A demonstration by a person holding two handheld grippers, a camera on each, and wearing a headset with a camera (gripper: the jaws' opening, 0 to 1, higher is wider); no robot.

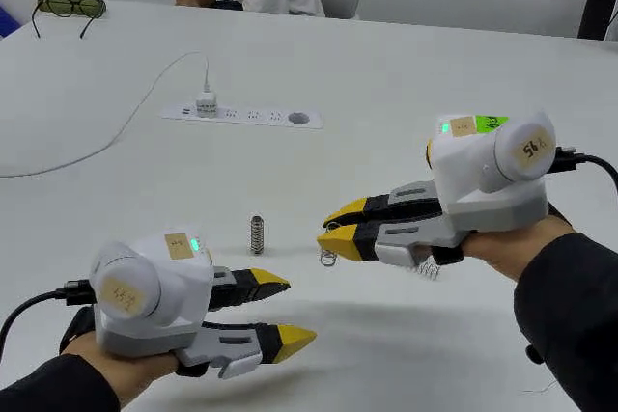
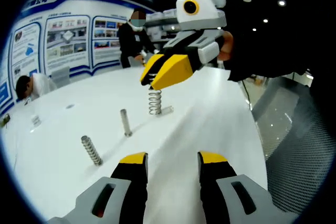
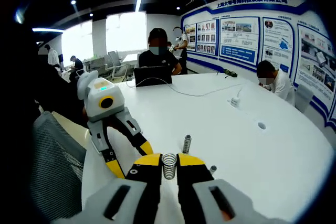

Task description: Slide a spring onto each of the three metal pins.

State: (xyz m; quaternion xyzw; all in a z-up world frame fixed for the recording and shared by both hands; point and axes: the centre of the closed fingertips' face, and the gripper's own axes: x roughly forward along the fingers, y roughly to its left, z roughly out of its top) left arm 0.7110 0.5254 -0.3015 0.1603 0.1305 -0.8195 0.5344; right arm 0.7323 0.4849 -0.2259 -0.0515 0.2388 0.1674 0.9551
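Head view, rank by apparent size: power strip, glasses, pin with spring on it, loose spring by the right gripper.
1. power strip
2. glasses
3-4. pin with spring and loose spring: too close to rank, since the right gripper partly hides the loose one.
The strip and glasses lie farther off, so their lead is safe.
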